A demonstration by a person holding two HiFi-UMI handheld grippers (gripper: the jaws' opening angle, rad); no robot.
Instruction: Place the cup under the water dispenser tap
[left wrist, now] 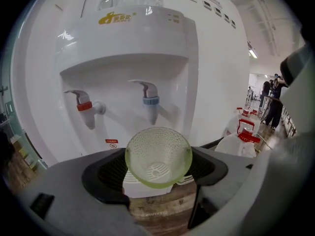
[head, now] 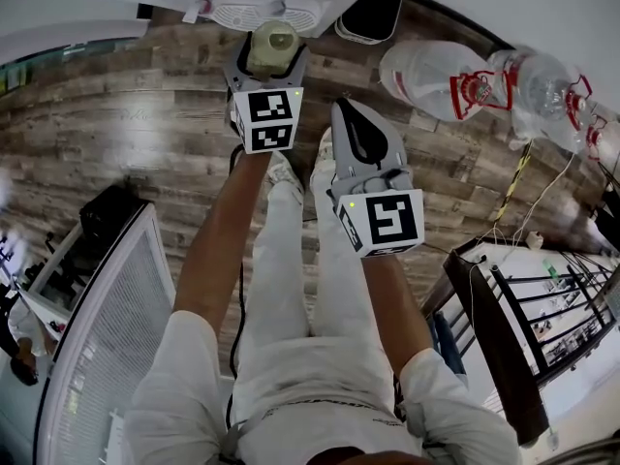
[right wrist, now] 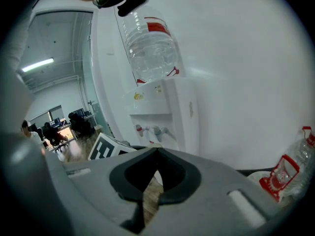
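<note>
A pale green, dimpled cup [left wrist: 158, 156] sits between the jaws of my left gripper [left wrist: 158, 168], which is shut on it, mouth toward the camera. In front of it stands the white water dispenser [left wrist: 128, 38], with a red tap [left wrist: 86, 107] on the left and a blue tap [left wrist: 150, 101] on the right. The cup hangs lower than the blue tap and short of it. In the head view the cup [head: 275, 42] is just before the dispenser's drip tray [head: 254, 13]. My right gripper [head: 351, 114] is shut with nothing in it, beside the left gripper and behind it.
Two large water bottles [head: 436, 80] [head: 542, 85] lie on the wooden floor to the right of the dispenser, and a black object [head: 371, 13] lies beside it. A white cabinet [head: 107, 327] stands at the left and a black rack [head: 542, 318] at the right.
</note>
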